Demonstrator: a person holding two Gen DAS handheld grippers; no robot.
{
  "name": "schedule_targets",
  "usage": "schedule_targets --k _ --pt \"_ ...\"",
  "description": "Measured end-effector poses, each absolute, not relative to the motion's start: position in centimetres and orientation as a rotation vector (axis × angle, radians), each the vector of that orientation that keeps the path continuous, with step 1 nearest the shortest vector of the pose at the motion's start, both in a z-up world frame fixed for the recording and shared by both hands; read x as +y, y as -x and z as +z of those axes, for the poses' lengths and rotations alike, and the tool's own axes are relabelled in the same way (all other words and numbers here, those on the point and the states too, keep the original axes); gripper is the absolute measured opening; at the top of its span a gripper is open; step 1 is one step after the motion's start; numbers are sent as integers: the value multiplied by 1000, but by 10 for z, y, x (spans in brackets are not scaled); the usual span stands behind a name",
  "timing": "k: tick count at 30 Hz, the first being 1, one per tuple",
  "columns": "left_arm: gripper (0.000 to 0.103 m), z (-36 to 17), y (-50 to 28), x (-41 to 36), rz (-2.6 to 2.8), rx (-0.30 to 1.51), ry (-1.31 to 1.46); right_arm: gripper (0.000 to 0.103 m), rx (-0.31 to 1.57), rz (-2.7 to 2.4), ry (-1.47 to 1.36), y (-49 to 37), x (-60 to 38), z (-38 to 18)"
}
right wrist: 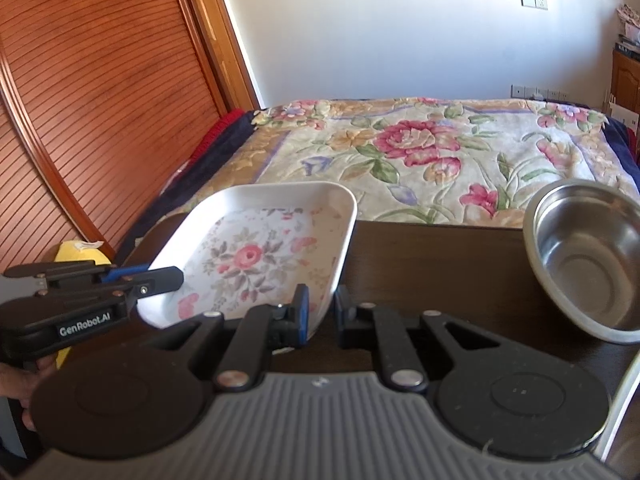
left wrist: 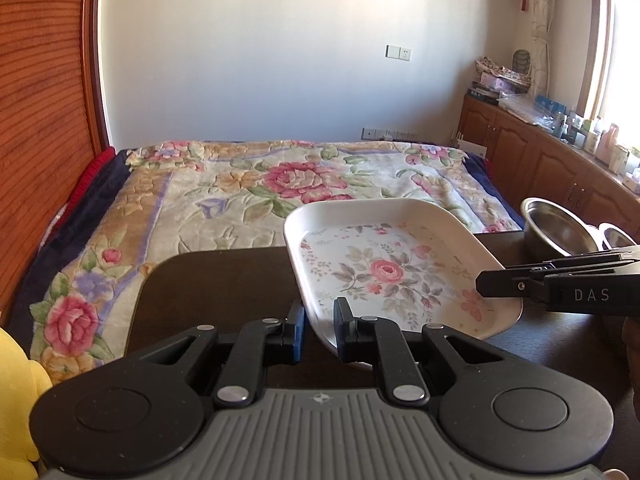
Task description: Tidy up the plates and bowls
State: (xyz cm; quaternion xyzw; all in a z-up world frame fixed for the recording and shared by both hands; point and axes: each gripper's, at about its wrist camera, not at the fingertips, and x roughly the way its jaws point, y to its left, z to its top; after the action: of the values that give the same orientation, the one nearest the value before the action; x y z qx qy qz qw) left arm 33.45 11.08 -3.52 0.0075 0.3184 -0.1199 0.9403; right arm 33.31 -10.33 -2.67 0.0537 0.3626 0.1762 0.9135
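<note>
A white square plate with a rose print (left wrist: pixel 394 272) (right wrist: pixel 256 256) rests on the dark table, its near corners raised. My left gripper (left wrist: pixel 319 326) has its jaws closed on the plate's near left rim. My right gripper (right wrist: pixel 322 312) has its jaws closed on the near right rim; it also shows from the side in the left wrist view (left wrist: pixel 486 284). The left gripper shows in the right wrist view (right wrist: pixel 176 278). A steel bowl (right wrist: pixel 588 256) (left wrist: pixel 556 232) stands on the table to the right of the plate, with a second steel bowl (left wrist: pixel 616 236) partly seen behind it.
The dark table (left wrist: pixel 224 284) (right wrist: pixel 432 264) ends at a bed with a floral blanket (left wrist: pixel 256 184). A wooden sliding door (right wrist: pixel 88 92) is on the left. Wooden cabinets (left wrist: pixel 540 160) with clutter run along the right wall. A yellow soft object (left wrist: pixel 16 392) lies at the lower left.
</note>
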Motion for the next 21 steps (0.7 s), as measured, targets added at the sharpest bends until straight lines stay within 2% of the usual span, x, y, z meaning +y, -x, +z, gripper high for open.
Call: schedule_targets --k 21 --pt "17 15 -257 92 -272 563 -60 15 648 409 -124 -274 -135 9"
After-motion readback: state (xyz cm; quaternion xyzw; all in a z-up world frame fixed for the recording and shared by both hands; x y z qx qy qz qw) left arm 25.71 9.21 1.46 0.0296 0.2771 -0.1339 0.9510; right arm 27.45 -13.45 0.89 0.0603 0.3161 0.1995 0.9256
